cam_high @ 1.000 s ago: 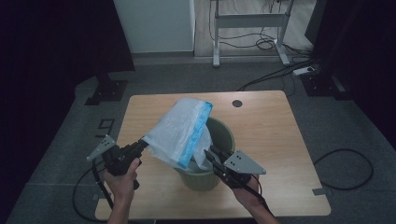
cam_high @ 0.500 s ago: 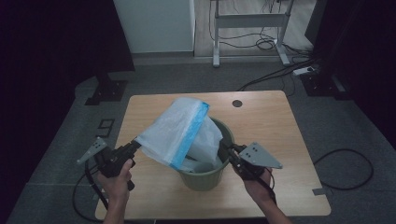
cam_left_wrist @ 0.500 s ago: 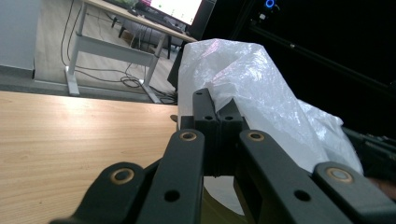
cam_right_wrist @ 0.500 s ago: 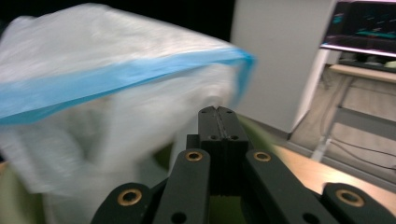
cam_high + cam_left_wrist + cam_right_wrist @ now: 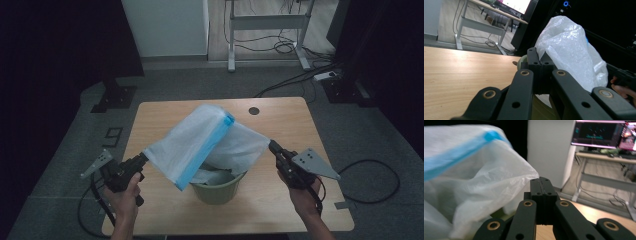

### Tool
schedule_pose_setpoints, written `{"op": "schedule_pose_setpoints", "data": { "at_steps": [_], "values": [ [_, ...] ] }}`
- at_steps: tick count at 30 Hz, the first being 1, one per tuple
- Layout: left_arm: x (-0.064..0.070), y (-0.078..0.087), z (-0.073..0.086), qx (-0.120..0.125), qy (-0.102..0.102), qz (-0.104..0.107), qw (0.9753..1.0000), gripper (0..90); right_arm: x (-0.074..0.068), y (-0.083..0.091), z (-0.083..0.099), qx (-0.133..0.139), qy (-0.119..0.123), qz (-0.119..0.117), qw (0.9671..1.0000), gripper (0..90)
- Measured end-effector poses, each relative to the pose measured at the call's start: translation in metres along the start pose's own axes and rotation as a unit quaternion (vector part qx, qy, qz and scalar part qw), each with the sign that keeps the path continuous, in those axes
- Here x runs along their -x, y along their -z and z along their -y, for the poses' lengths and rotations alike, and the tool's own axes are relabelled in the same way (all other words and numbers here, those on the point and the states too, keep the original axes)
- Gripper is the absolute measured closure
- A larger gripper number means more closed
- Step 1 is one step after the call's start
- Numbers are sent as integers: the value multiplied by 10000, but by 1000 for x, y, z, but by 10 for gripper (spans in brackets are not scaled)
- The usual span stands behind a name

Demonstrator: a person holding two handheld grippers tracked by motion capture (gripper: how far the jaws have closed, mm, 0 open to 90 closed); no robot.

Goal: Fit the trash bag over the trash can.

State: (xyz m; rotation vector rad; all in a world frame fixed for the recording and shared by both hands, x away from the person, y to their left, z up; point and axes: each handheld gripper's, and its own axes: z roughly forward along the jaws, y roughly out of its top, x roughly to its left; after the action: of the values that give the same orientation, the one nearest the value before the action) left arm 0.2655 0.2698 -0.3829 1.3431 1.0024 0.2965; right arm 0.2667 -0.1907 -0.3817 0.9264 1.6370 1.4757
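White bin liner stretched over green bin near the table's front edge, blue-banded mouth lifted and tilted, lower part slumped inside the bin. Left gripper clenched on liner's left corner; right gripper clamped on its right corner, jaws closed in both gripper views. Risks: thin film probably tearing at either pinch under harder outward pull; corner slipping free; light bin tipping or sliding if liner drags on rim.

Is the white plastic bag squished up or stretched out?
Stretched out. The left gripper and right gripper each pinch a corner of the white plastic bag with the blue band, holding it above the green bin.
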Motion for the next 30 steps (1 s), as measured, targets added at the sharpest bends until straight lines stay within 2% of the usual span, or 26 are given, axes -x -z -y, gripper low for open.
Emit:
{"op": "schedule_pose_setpoints", "data": {
  "at_steps": [5,10,13,16,18,21,24,26,30],
  "values": [
    [1,1,6,-91,-3,97,9999,899,11,-1,21,-296,-145,54,9994,893],
    [5,7,18,-182,4,209,9996,898,19,-6,48,-594,-363,90,9975,893],
    [9,10,27,-226,-35,306,9993,898,20,0,51,-482,-517,82,9975,891],
    [12,10,31,-256,-54,345,9991,898,14,5,43,-335,-487,-58,9982,785],
    [14,9,33,-281,-91,348,9990,898,5,8,34,-250,-497,-274,9981,679],
    [15,7,33,-288,-91,352,9989,898,-8,6,25,-226,-607,-617,9960,596],
    [15,7,33,-293,-107,347,9989,898,-21,0,19,-255,-671,-806,9942,554],
    [15,7,33,-294,-103,348,9989,898,-31,-5,16,-281,-607,-874,9939,532],
    [14,6,34,-296,-95,354,9989,898,-47,-17,16,-399,-564,-875,9938,498]
  ]
}}
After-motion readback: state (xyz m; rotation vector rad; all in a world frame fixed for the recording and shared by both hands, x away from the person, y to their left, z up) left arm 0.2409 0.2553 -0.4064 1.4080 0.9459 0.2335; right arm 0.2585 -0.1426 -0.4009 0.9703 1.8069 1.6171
